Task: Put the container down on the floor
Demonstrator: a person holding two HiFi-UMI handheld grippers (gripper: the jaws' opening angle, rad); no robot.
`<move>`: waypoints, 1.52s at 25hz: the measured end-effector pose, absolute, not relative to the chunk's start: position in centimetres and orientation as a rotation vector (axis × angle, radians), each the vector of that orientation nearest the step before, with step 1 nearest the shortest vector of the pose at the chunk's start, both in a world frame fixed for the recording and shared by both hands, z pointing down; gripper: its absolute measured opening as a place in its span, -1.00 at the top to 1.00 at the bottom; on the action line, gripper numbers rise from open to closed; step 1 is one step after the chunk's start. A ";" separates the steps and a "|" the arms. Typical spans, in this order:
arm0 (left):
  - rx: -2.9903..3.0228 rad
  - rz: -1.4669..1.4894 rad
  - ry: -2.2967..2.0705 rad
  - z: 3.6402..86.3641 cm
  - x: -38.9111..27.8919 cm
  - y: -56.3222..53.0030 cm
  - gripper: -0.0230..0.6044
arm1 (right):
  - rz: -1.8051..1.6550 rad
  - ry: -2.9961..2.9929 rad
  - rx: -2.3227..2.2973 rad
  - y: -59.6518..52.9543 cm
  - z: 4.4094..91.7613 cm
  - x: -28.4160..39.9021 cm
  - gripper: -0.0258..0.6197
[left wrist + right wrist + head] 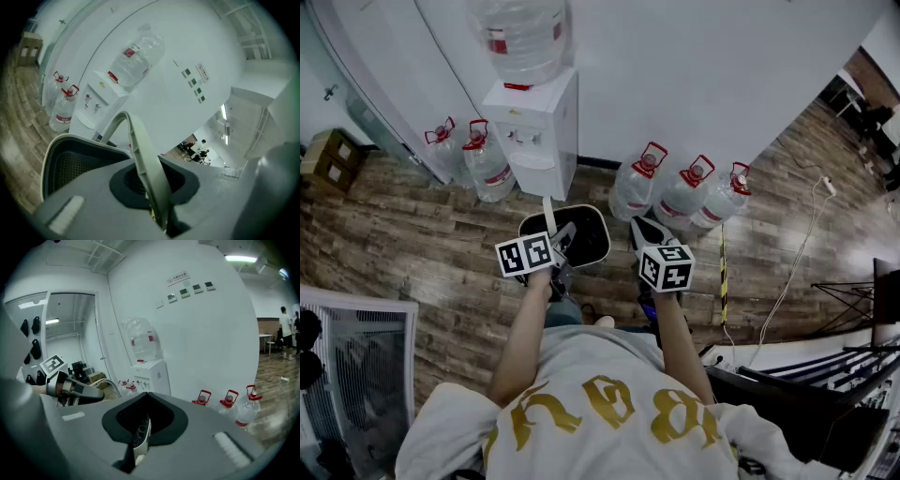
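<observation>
The container (586,236) is a black bin with a pale rim and a pale bail handle (143,164). It hangs in front of me, just before the water dispenser. My left gripper (555,251) is shut on that handle, and in the left gripper view the jaws (157,220) pinch the handle strip, with the bin's mesh inside (70,164) showing below left. My right gripper (643,234) is to the right of the bin, apart from it, shut with nothing held (138,451). The right gripper view shows the left gripper (75,389) at its left.
A white water dispenser (536,131) stands against the wall with a bottle on top. Water jugs (483,161) stand to its left and three more (680,197) to its right. A white cable (797,267) crosses the wooden floor at right, near black frames (853,375). A white rack (352,361) is at left.
</observation>
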State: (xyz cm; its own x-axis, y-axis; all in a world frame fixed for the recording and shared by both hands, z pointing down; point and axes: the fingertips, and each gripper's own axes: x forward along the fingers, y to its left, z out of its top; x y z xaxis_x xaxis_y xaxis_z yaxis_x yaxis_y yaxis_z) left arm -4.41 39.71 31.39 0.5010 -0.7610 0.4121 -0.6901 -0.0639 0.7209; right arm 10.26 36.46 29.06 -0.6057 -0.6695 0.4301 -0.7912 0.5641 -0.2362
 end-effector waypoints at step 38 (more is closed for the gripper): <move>1.704 0.021 -1.137 38.5 -8.6 23.9 0.83 | 0.862 -2.311 1.273 21.7 37.8 8.1 0.83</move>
